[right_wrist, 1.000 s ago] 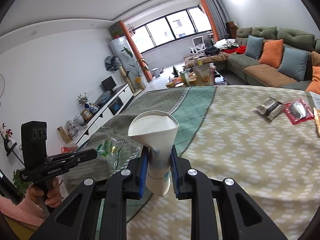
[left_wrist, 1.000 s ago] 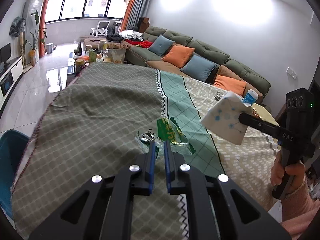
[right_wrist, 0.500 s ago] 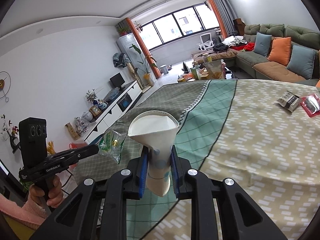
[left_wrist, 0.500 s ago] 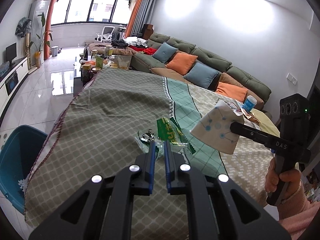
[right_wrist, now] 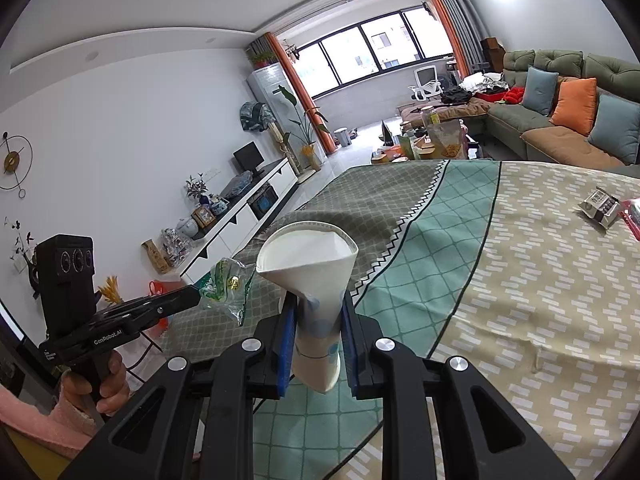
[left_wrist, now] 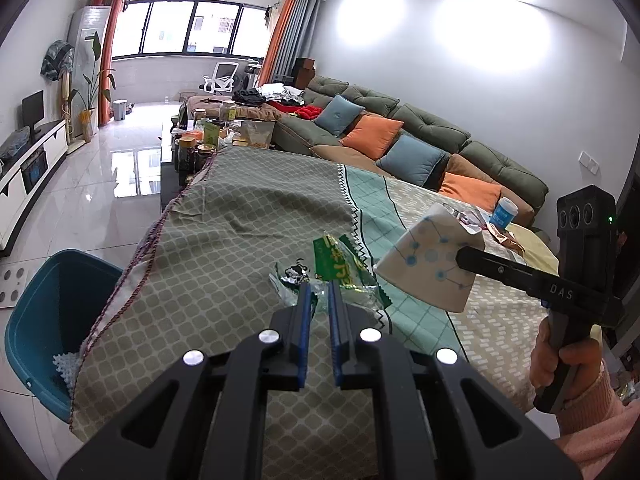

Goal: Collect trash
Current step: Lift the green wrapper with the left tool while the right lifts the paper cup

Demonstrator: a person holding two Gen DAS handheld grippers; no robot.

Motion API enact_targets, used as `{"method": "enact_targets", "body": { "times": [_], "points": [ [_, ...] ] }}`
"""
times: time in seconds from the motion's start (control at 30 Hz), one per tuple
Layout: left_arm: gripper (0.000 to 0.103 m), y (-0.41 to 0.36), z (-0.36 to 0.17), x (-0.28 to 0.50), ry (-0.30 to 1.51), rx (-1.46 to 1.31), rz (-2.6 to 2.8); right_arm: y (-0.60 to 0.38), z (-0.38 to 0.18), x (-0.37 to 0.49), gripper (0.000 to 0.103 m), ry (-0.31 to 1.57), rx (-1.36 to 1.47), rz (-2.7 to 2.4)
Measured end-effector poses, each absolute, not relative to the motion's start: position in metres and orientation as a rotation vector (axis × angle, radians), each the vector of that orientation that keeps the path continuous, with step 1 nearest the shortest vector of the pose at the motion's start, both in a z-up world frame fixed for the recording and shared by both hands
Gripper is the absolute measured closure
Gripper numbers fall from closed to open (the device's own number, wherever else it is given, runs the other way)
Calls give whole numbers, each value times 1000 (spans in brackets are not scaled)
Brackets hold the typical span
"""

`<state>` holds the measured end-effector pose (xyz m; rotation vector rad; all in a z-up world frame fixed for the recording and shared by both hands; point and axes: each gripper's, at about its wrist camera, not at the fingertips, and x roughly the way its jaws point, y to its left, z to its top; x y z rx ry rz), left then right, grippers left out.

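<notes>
My left gripper (left_wrist: 319,289) is shut on a crumpled green and clear plastic wrapper (left_wrist: 340,270), held above the cloth-covered table (left_wrist: 224,240). The same wrapper (right_wrist: 226,286) hangs from the left gripper's tips in the right wrist view. My right gripper (right_wrist: 319,304) is shut on a squashed white paper cup with blue dots (right_wrist: 316,272), its mouth pointing up. In the left wrist view that cup (left_wrist: 432,262) sits at the right, pinched in the right gripper's black fingers. A blue bin (left_wrist: 48,320) stands on the floor by the table's left edge.
More wrappers lie on the table's far side: a grey packet (right_wrist: 600,206) and a red one (right_wrist: 632,216). A blue-capped white bottle (left_wrist: 505,212) stands at the table's far end. A green sofa with cushions (left_wrist: 420,140) runs along the wall. A low table with jars (left_wrist: 208,140) stands beyond.
Both grippers have drifted towards the table's left edge, keeping their loads. The blue bin shows much more in the left wrist view than before.
</notes>
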<state>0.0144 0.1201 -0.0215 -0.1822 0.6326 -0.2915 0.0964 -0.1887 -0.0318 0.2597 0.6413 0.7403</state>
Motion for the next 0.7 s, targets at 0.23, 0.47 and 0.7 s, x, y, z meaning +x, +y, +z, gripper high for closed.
{"method": "enact_targets", "body": {
  "times": [0.23,0.47,0.7],
  "points": [
    [93,124,-19,9,624,-183,-278,-183,-31,94,82,639,260,755],
    [93,130,-17,5,621,-192,-266,-175,-31,95,82,641,260,772],
    [93,141,-15,-1,611,-206,-256,-167,-32,95,82,646,258,788]
  ]
}}
